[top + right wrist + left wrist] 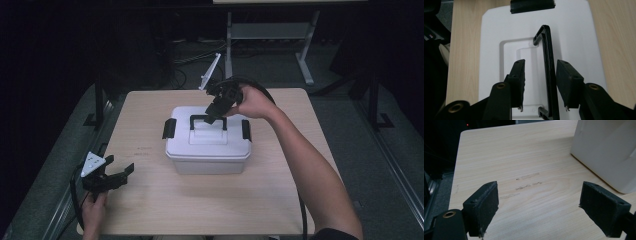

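A white plastic box (207, 150) with a lid stands in the middle of the wooden table (160, 210). Its black carrying handle (200, 118) is raised upright on the lid. My right gripper (214, 116) reaches down over the handle from the far side. In the right gripper view the handle bar (548, 57) runs between the jaws of my right gripper (541, 67); a clear gap shows on one side, so the jaws stand open around it. My left gripper (122, 172) rests open near the table's front left corner, with bare wood between its jaws (539, 205) and the box wall (606, 152) ahead.
Black latches (170, 128) (246, 129) sit on both short ends of the lid; one latch (532, 5) shows beyond the handle. The table's left edge lies close to my left gripper. A metal stand (305, 60) and cables sit on the floor behind the table.
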Tool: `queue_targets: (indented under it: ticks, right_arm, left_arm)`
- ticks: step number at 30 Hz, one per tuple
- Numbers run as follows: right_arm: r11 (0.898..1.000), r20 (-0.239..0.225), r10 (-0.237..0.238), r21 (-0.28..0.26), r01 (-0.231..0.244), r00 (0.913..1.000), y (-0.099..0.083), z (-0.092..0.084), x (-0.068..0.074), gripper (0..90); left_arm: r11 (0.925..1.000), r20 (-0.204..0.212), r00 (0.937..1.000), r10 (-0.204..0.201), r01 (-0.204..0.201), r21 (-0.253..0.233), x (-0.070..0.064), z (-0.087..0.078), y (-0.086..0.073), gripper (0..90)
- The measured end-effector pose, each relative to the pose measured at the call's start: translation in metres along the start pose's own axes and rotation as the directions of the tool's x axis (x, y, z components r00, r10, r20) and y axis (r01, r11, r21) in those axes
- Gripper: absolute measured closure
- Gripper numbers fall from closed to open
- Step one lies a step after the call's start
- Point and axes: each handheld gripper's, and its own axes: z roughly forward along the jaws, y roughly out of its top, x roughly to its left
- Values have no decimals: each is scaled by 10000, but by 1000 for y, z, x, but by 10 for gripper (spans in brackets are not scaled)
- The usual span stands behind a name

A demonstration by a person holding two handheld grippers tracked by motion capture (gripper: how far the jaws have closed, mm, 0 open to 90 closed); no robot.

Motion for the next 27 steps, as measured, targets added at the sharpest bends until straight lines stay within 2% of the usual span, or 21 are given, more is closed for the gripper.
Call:
queue_targets:
  ticks: [8,13,27]
  right_arm:
    - [9998,237,-106,-184,111,9997,1,-15,13,555]
    - [9997,212,-127,-199,131,9997,0,-21,19,548]
    - [9998,88,195,-72,-194,9998,-11,-19,24,483]
  left_arm:
    - [10000,-32,10000,-27,27,2,0,-1,-1,148]
    - [10000,-60,10000,-21,21,16,0,-2,-1,148]
    - [10000,-126,9999,-62,62,-24,2,-4,-1,148]
